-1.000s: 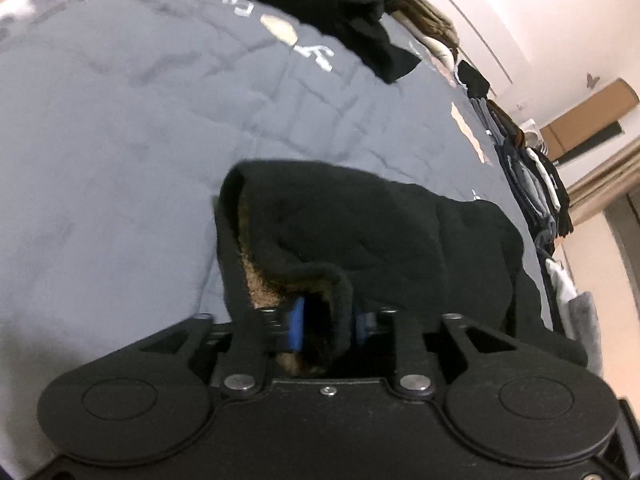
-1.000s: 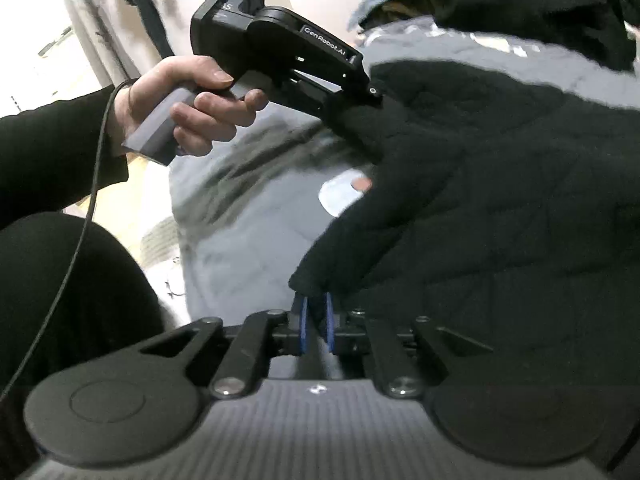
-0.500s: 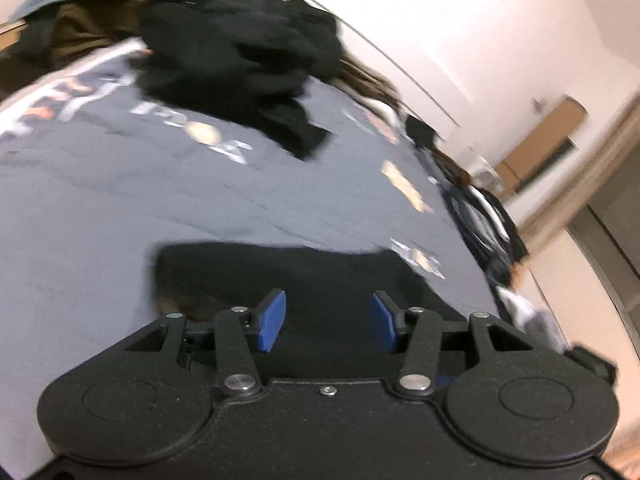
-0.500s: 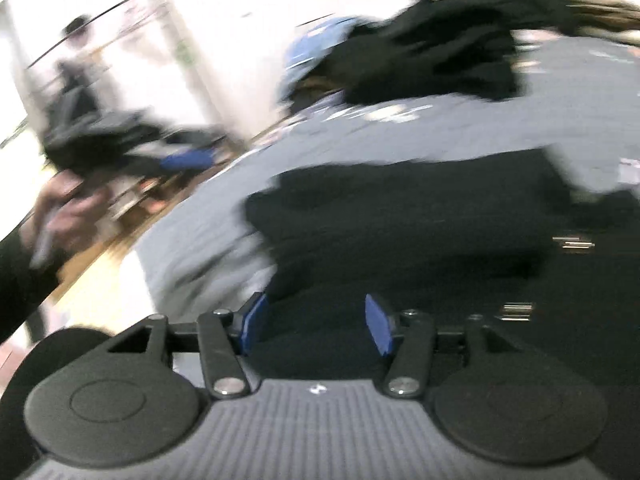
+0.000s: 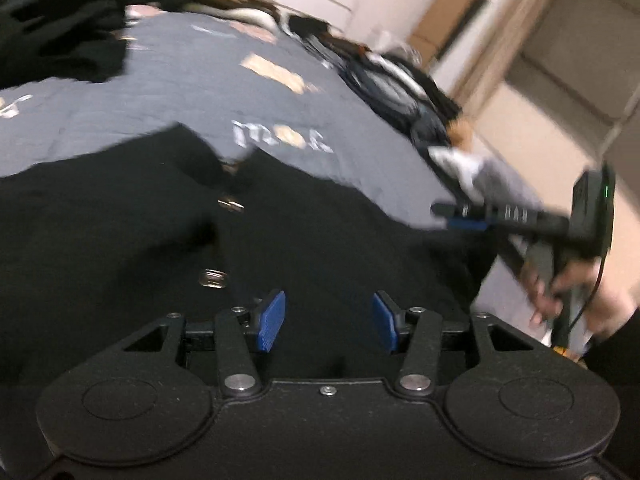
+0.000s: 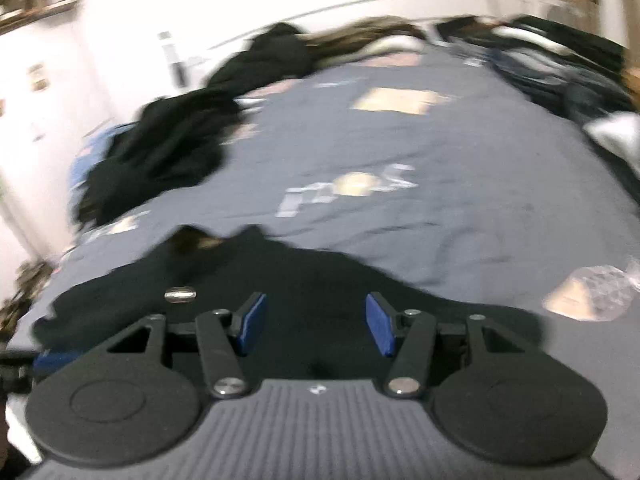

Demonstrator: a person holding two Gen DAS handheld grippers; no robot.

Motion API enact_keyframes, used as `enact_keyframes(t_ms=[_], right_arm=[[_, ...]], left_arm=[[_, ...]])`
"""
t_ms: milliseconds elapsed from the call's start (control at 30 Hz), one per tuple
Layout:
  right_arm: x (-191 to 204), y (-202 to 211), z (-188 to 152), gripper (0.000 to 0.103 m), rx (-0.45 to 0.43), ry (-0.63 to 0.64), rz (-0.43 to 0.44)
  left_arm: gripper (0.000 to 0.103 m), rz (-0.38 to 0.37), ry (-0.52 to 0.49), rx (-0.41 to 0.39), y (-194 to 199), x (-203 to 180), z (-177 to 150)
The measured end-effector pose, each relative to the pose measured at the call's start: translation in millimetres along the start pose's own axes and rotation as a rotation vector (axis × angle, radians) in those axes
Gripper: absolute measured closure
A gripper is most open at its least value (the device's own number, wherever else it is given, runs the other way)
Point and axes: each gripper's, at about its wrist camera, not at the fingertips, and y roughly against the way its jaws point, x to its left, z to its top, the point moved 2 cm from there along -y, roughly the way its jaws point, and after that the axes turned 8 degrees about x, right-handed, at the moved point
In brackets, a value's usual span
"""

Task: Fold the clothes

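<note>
- While the black quilted jacket (image 5: 168, 248) lies spread on the grey bedspread (image 5: 160, 92) at the near edge of the bed, both grippers hang over it with nothing in them.
- The left gripper (image 5: 326, 322) has its blue pads (image 5: 272, 320) apart, jaws having just opened; only jacket cloth lies below the gap, none pinched.
- The right gripper (image 6: 314, 324) is spread too, having just let go, with the dark cloth under it untouched.
- By my reading the jacket is laid out flat, snaps (image 5: 214, 278) showing down the front, and the folds themselves are not yet made.
- More waits: a black heap (image 6: 160, 152) at the far left, and a row of clothes (image 5: 404, 92) along the right side that may be folded already, too blurred to say.
- Both grippers tilt down toward the bed; in the left wrist view the person's right hand (image 5: 568, 284) grips its tool off the jacket's right edge.
</note>
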Motion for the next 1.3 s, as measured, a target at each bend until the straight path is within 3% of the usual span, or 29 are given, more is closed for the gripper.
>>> enact_keyframes(t_ms=[100, 233, 333, 467, 700, 800, 833, 867, 933, 1033, 1133, 1200, 1267, 1300], right_arm=[[-37.5, 13.2, -3.6, 0.049, -0.023, -0.059, -0.050], [-71.9, 30.8, -11.5, 0.046, -0.048, -0.092, -0.047], [-97.0, 34.3, -19.8, 0.044, -0.038, -0.136, -0.042], [-115.6, 24.4, -28.3, 0.043, 0.007, -0.244, 0.086], [-100.7, 7.3, -28.5, 0.043, 0.073, -0.287, 0.280], [-91.8, -1.1, -33.7, 0.044, 0.120, -0.241, 0.267], [-90.9, -4.4, -36.7, 0.050, 0.141, -0.234, 0.252], [-91.9, -7.2, -40.4, 0.073, 0.171, -0.240, 0.248], [-90.1, -13.6, -49.7, 0.095, 0.257, -0.177, 0.203], [-93.8, -30.6, -67.1, 0.090, 0.347, -0.098, 0.083], [-102.2, -28.3, -63.5, 0.084, 0.317, -0.168, 0.148], [-107.9, -18.0, -55.3, 0.075, 0.241, -0.222, 0.205], [-114.5, -14.5, -48.2, 0.057, 0.166, -0.292, 0.254], [-117.3, -15.5, -44.8, 0.056, 0.136, -0.316, 0.263]], left_arm=[[0.055, -0.003, -0.005, 0.029, -29.8, -9.2, -7.0], [0.055, -0.026, 0.003, 0.070, -56.5, -10.0, -23.9], [0.055, 0.006, -0.036, 0.103, -66.6, -12.5, -32.8], [0.054, 0.023, -0.066, 0.134, -72.8, -14.3, -32.4], [0.054, -0.020, -0.111, 0.119, -55.9, -26.7, -33.4], [0.054, 0.006, -0.134, 0.145, -66.7, -30.2, -39.2], [0.054, 0.017, -0.143, 0.153, -70.4, -32.2, -39.0], [0.054, 0.028, -0.147, 0.165, -72.0, -31.8, -39.2], [0.054, 0.041, -0.159, 0.194, -72.5, -29.7, -39.2], [0.054, 0.030, -0.139, 0.220, -71.7, -20.1, -39.3], [0.054, 0.043, -0.165, 0.220, -71.5, -22.7, -38.5], [0.054, 0.053, -0.179, 0.218, -71.6, -24.1, -39.4], [0.054, 0.058, -0.183, 0.216, -71.7, -24.5, -40.1], [0.054, 0.057, -0.180, 0.216, -72.1, -24.5, -39.4]])
